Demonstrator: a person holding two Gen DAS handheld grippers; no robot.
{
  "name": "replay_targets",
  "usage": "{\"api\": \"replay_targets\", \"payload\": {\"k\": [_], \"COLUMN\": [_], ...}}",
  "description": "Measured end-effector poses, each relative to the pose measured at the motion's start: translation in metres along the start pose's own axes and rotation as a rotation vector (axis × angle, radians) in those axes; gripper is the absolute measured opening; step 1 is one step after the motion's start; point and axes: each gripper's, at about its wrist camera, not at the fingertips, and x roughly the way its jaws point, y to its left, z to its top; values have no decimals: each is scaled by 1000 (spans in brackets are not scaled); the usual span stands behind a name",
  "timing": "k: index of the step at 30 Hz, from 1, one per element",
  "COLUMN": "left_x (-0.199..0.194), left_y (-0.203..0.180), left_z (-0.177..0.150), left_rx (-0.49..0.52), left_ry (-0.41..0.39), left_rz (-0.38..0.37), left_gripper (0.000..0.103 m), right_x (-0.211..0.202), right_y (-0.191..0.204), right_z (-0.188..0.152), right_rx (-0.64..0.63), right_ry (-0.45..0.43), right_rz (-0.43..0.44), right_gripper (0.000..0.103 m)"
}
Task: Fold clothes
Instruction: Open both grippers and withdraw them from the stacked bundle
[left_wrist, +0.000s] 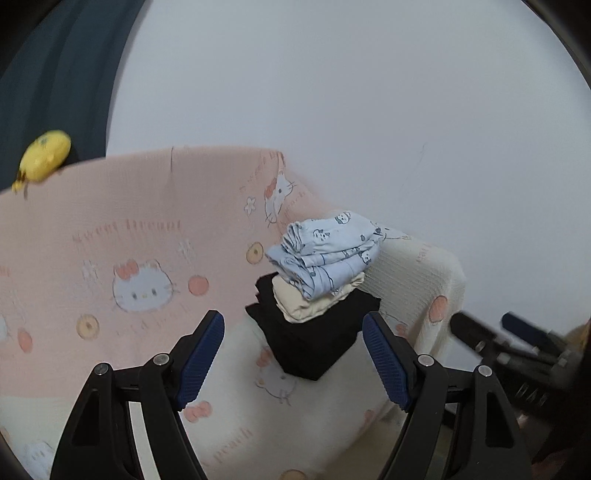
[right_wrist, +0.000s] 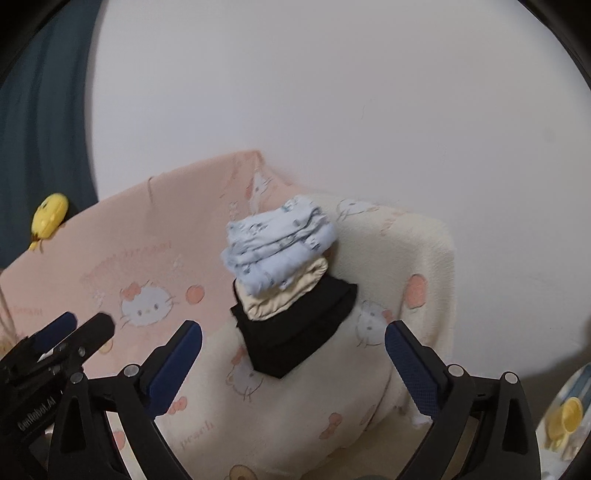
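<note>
From the left I see a yellow toy (left_wrist: 46, 155) on the pink blanket (left_wrist: 122, 206). My left gripper (left_wrist: 293, 354) has its fingers spread wide, empty. Ahead, the folded stack (left_wrist: 321, 280), blue over cream over black, sits on the cream blanket (left_wrist: 417, 273). My right gripper (right_wrist: 293, 363) gapes too, empty.

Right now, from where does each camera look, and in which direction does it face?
Left wrist: sits on the left gripper, facing the stack of folded clothes on the cartoon-print cover; its own open fingers show, with the right gripper at the right edge.
Right wrist: sits on the right gripper, facing the same stack; its own open fingers show, with the left gripper at the left.
Shared: stack, cover, yellow toy, white wall.
</note>
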Motion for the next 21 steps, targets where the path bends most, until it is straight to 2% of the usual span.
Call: {"api": "replay_targets", "payload": {"k": [7, 9, 11, 12, 17, 21], "left_x": [4, 6, 6, 6, 7, -4], "left_y": [0, 3, 8, 10, 18, 17], "left_z": [-10, -12, -12, -12, -14, -14], "left_rx": [-31, -49, -82, -97, -125, -115], "left_ry": [0, 2, 6, 9, 23, -25], "left_rz": [10, 26, 56, 62, 42, 43], "left_gripper": [76, 76, 83, 84, 84, 84], "right_x": [15, 15, 16, 16, 16, 15], "right_y": [4, 0, -4, -5, -6, -5], "right_z": [-15, -14, -12, -12, -12, -12], "right_rx": [-51, -30, -9, -3, 5, 6], "right_ry": [35, 37, 41, 41, 47, 51], "right_rz": [-41, -17, 4, 4, -5, -2], "right_gripper": [99, 99, 99, 99, 99, 99]}}
